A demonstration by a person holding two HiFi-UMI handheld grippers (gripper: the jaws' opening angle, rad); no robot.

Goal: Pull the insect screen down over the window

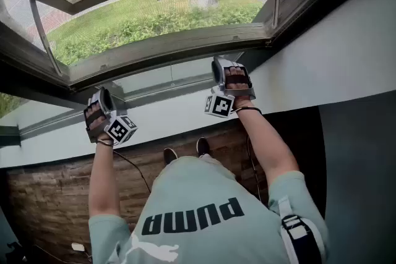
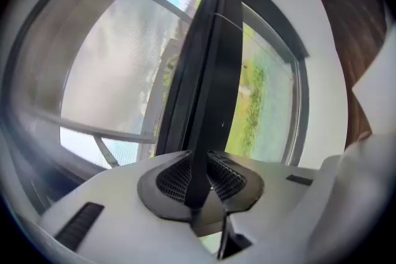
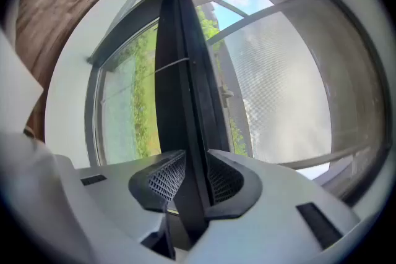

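The left hand-held gripper (image 2: 199,152) was closed on a dark rail (image 2: 213,59). Its ribbed pads (image 2: 171,179) met the rail on both sides, with no light showing between pad and rail. The right hand-held gripper (image 3: 197,151) was clamped on the same rail in the same way, farther along it. A small white shape at the rail's far end in each gripper view was probably the other gripper.

The insect screen (image 2: 117,52) lay on one side of the rail, its fine mesh grey against the daylight. Green lawn (image 2: 253,102) showed on the rail's other side. The rail looked to be the screen's own bottom bar, though that was a judgement.

The mesh would probably handle as light, limp stuff, easy to crease or tear, so it was no place to grip. The rail looked stiff and narrow, and smooth enough to slip through the pads under a hard tug. Two holds well apart along the rail seemed right. An even pull on both should keep it level, while a lopsided pull might cock it and make it bind at the rail's ends. A roller spring, if there was one, might drag it back.
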